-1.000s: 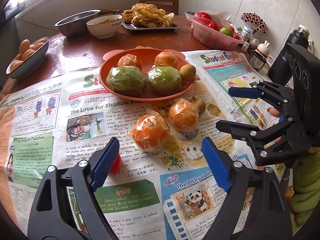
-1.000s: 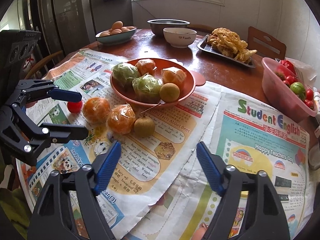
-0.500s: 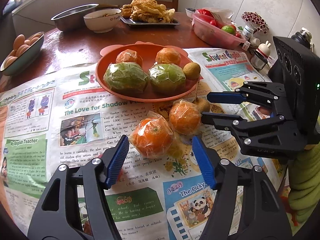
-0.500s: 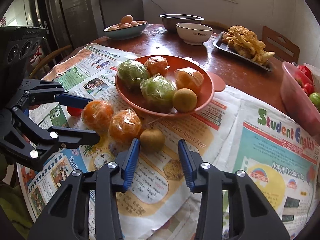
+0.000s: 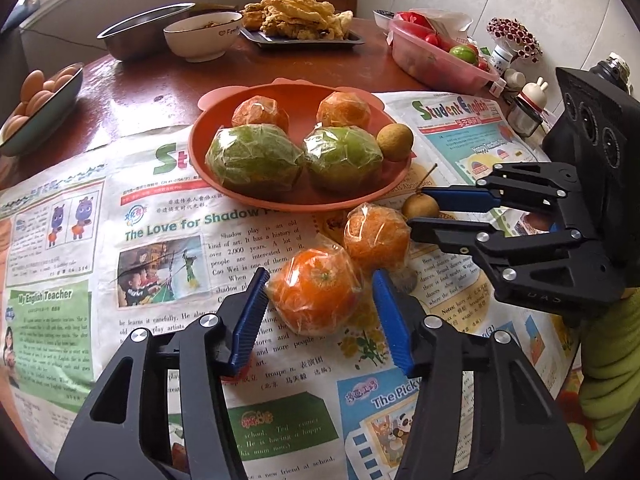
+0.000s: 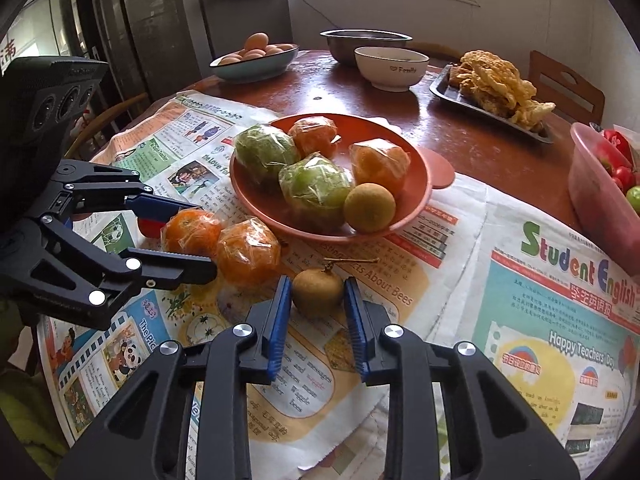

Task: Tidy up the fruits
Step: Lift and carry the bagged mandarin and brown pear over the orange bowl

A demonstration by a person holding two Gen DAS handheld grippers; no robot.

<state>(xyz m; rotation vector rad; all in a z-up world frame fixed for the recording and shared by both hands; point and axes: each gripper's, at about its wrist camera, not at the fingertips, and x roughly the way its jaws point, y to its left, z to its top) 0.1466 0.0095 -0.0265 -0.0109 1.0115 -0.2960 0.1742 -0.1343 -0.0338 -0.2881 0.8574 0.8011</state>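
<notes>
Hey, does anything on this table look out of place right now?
Yes: two wrapped oranges and a small brown fruit lie loose on the newspaper, outside the orange plate.

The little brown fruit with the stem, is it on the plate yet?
No. The little brown fruit sits on the newspaper, outside the orange plate, between the right claw fingers.
</notes>
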